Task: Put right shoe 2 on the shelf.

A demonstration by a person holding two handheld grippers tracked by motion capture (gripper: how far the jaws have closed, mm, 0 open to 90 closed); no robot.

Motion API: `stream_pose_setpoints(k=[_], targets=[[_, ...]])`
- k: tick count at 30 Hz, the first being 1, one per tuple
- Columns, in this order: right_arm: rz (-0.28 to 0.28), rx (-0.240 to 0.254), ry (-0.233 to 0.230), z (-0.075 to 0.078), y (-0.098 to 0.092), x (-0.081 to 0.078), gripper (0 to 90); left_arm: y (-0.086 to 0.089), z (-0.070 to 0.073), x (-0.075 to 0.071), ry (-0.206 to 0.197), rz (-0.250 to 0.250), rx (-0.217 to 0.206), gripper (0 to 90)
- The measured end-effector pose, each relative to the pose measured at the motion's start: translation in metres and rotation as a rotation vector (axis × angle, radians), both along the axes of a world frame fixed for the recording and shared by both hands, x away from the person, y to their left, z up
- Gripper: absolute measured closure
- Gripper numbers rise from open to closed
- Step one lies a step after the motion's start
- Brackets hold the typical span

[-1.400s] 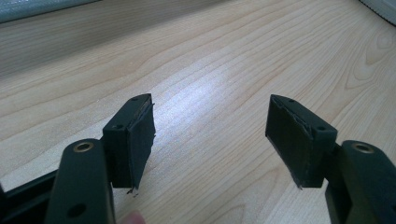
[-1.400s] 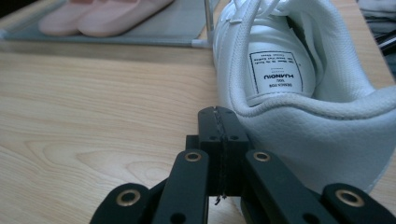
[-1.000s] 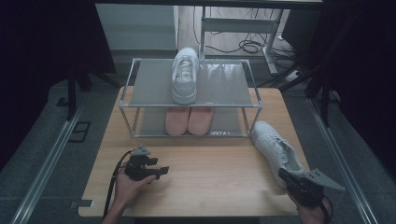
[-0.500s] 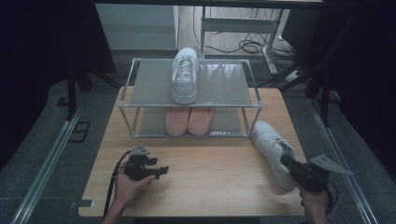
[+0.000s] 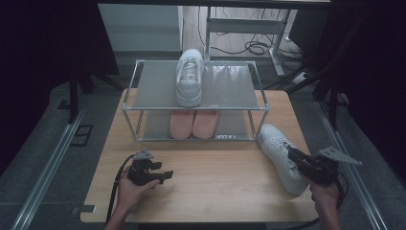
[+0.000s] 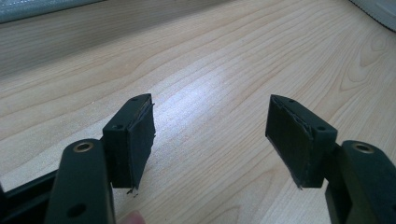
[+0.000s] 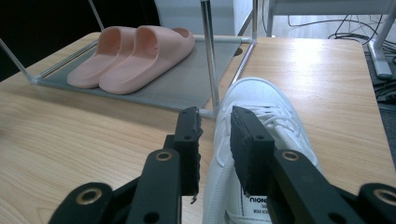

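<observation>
Near the table's right edge, just off the shoe rack's front right corner, a white sneaker is lying on its sole, and its collar wall is being straddled by the right gripper, whose jaws are narrowed but not visibly clenched on it. By the look of it, light weight and a soft upper over a stiffer sole are being offered, so the padded collar or heel is being judged the best hold. Toward the front left corner, the left gripper is being held spread wide over bare wood, grasping nothing.

White sneaker heel behind the right hand-held gripper, cut by the bottom edge
</observation>
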State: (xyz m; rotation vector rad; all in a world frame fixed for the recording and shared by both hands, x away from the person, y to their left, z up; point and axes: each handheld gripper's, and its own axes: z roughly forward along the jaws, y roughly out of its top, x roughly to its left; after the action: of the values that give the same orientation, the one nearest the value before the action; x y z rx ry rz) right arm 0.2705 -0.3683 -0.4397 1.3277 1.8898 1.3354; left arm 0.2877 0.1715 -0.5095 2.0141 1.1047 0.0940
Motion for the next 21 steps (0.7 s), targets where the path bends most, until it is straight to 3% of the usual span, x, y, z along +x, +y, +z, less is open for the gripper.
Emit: stream_pose_setpoints(k=[11, 21], targets=[[-0.021, -0.019, 0.025, 0.002, -0.012, 0.011, 65.3, 0.000, 0.000, 0.000, -0.001, -0.003, 0.001, 33.1], [-0.041, -0.059, 0.097, -0.007, -0.028, 0.027, 58.0, -0.001, -0.001, 0.000, 0.001, -0.001, 0.001, 33.1]])
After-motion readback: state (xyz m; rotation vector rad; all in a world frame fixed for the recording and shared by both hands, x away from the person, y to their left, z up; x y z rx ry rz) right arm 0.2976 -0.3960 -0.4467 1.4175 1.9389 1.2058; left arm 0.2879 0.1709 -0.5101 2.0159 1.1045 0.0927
